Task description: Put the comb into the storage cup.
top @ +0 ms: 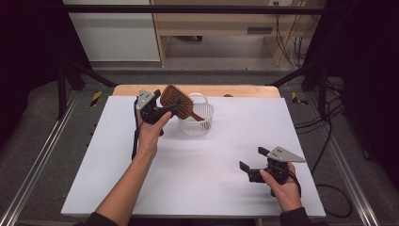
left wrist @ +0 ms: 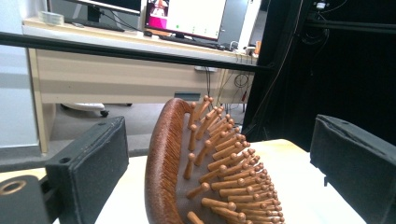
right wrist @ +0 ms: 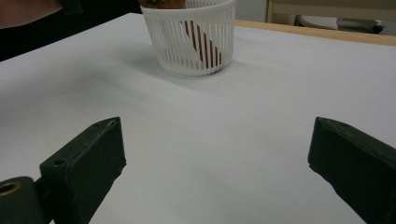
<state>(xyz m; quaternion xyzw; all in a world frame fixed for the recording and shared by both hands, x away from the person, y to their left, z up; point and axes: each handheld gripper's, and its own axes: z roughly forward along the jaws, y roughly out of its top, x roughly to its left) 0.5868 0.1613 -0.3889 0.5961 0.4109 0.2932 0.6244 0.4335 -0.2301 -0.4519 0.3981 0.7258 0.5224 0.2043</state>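
Now hairbrush (left wrist: 205,172) between left hand-held gripper (left wrist: 224,163) jaws

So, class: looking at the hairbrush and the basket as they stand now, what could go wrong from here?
1. The left gripper's jaws stand open around the hairbrush, so it could fall sideways.
2. The brush leans in the white basket, handle down; its heavy head might tip the light basket over.

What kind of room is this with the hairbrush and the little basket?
Probably a lab or office set up for recording. The table stands inside a dark metal frame, cables hang behind it, and a desk holds a lit monitor.
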